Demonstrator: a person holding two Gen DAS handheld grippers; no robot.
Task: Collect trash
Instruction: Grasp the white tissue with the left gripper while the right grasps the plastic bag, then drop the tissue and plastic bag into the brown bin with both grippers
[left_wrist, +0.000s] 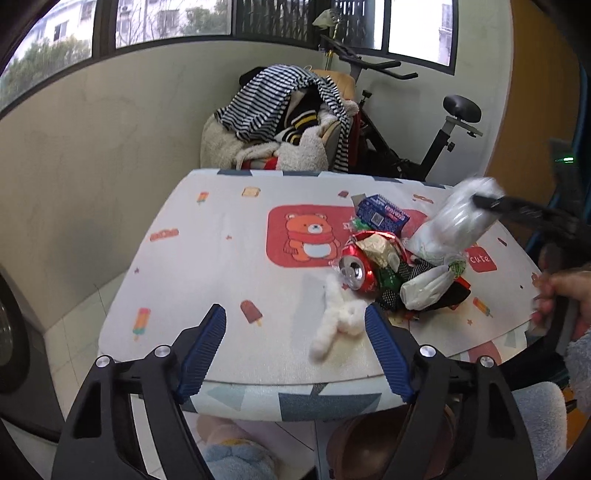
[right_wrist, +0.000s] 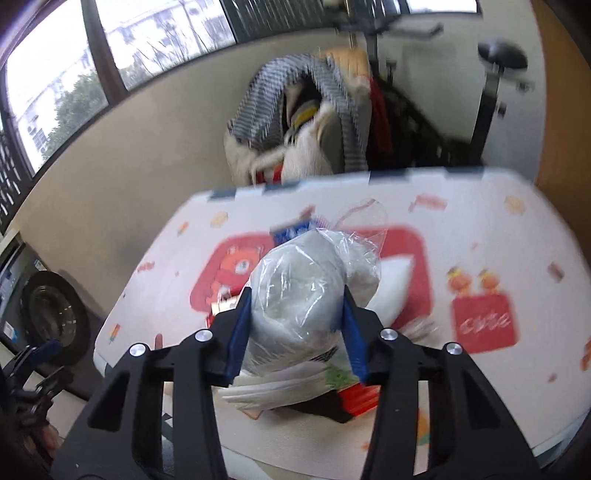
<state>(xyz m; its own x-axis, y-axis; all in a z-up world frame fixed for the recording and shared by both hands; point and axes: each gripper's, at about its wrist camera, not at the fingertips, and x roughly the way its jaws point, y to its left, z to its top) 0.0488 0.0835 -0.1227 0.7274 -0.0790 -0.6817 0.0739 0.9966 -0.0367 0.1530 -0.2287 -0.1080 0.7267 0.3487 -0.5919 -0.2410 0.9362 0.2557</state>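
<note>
While your right gripper (right_wrist: 295, 314) clamps the clear bag (right_wrist: 295, 295) between its pads, lifted clear of the trash pile (left_wrist: 399, 269) so it can be carried off, your left gripper (left_wrist: 295, 332) hangs released low over the near edge of the worktop (left_wrist: 207, 258). Just inside its right finger lies a white tissue wad (left_wrist: 336, 325), not yet pinched, with the crushed can (left_wrist: 356, 271) just beyond; the wide jaws look set to take that wad next. No bin shows, so you cannot tell where the bag is bound.
</note>
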